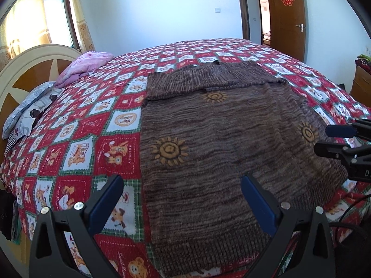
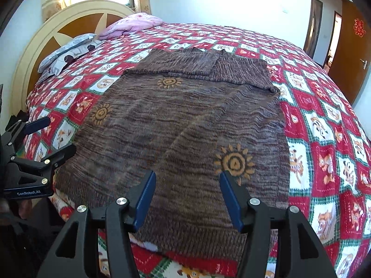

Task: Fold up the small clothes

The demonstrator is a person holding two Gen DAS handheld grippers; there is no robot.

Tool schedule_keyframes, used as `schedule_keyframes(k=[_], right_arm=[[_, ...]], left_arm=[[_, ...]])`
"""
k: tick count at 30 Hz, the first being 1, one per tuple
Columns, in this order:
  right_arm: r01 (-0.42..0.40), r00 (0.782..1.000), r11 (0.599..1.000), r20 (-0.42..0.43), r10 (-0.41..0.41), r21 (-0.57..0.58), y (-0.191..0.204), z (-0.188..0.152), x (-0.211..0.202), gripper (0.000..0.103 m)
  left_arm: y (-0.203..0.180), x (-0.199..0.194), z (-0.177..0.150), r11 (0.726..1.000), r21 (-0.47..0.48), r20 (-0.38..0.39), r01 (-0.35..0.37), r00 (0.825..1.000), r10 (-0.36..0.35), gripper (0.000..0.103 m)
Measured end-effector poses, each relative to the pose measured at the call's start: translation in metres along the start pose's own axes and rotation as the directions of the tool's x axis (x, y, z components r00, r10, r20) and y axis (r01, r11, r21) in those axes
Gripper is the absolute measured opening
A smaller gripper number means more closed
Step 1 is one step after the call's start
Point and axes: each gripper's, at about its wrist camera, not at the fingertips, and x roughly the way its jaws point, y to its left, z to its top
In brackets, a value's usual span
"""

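A brown knit sweater [image 1: 215, 139] with orange sun patterns lies flat on the bed, its sleeves folded across the far end; it also shows in the right wrist view [image 2: 185, 120]. My left gripper [image 1: 182, 180] is open and empty above the sweater's near hem, at its left part. It also shows at the left edge of the right wrist view [image 2: 54, 136]. My right gripper [image 2: 186, 176] is open and empty above the near hem, right of the middle. It also shows at the right edge of the left wrist view [image 1: 324, 140].
The bed has a red, white and green patterned quilt [image 1: 76, 139]. A pink blanket [image 1: 88, 64] and a grey pillow [image 1: 32, 106] lie by the headboard [image 1: 30, 69]. A wooden door [image 1: 287, 14] stands open beyond the bed. A wooden cabinet [image 1: 361, 81] stands at the right.
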Motion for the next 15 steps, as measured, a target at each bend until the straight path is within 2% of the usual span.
schedule_keyframes(k=[10,15], right_arm=[[0.028,0.998,0.999,-0.048,-0.026,0.038,-0.021,-0.024,-0.001,0.059],[0.063,0.995,0.995,-0.078,-0.057,0.073,-0.038,-0.04,-0.005,0.059]], left_arm=[[-0.006,-0.002,-0.022,0.999,0.04,-0.059,0.027,0.998,-0.025,0.103],[-0.005,0.005,-0.031,0.999,0.023,-0.109,0.05,0.993,-0.047,0.103]])
